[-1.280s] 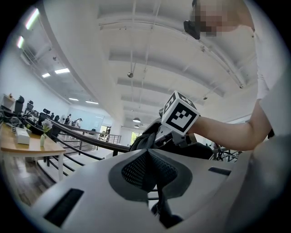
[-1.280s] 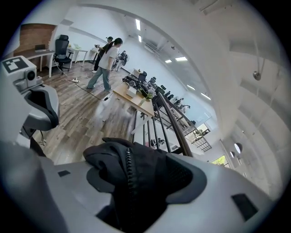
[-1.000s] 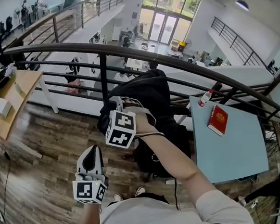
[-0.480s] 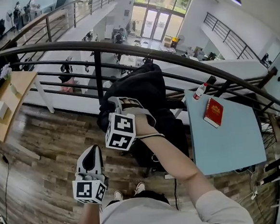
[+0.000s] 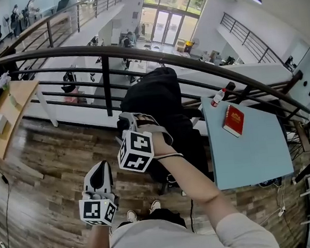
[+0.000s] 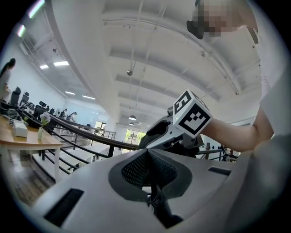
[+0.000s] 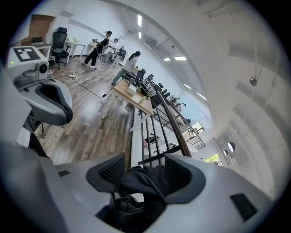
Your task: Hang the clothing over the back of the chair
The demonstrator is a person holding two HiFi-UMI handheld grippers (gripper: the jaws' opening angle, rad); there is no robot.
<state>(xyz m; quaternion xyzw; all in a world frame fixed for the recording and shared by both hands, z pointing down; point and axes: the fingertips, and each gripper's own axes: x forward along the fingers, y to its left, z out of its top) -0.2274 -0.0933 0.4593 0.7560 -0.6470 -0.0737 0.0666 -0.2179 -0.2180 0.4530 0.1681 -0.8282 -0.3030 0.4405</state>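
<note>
The garment is lying draped over the chair back, the right gripper pinching a fold at that back and the left gripper hanging closed, empty, short of the chair, so probably only releasing is remaining.

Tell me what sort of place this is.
Likely an office mezzanine: a dark railing overlooks a lower floor with desks, and a blue table and wooden desk stand on plank flooring.

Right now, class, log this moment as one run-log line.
right gripper: shut on black fabric garment | left gripper: shut, empty | garment: heaped before dark metal railing
</note>
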